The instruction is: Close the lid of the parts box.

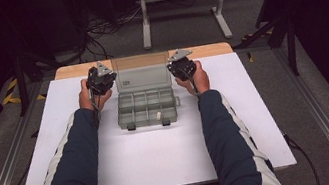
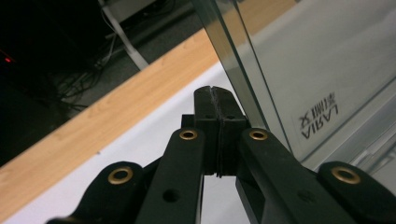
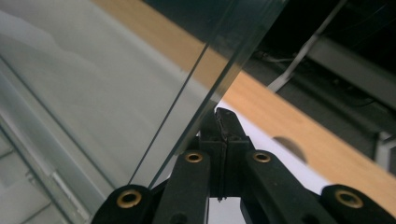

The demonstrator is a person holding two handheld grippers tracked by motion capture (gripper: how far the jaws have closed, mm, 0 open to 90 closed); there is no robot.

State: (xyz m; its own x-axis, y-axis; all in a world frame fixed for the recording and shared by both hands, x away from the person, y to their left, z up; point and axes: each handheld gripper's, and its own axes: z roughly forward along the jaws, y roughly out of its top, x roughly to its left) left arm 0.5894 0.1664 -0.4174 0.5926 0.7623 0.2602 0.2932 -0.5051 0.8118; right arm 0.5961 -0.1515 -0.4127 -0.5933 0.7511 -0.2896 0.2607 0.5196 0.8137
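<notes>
Organizer box [image 1: 147, 106] sits mid-tabletop [image 1: 129, 164] with its clear lid [image 1: 141, 71] raised upright between your hands; your left claw [image 2: 215, 93] and right claw [image 3: 223, 116], both pressed together and empty, flank the lid's side edges

We see a grey compartment box [image 1: 147, 107] lying open mid-table on the white sheet. Its clear lid [image 1: 142, 72] stands upright at the far side.

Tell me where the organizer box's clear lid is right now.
In the high view, the clear lid stands open at the back of the organizer box, between the left gripper and right gripper.
</notes>
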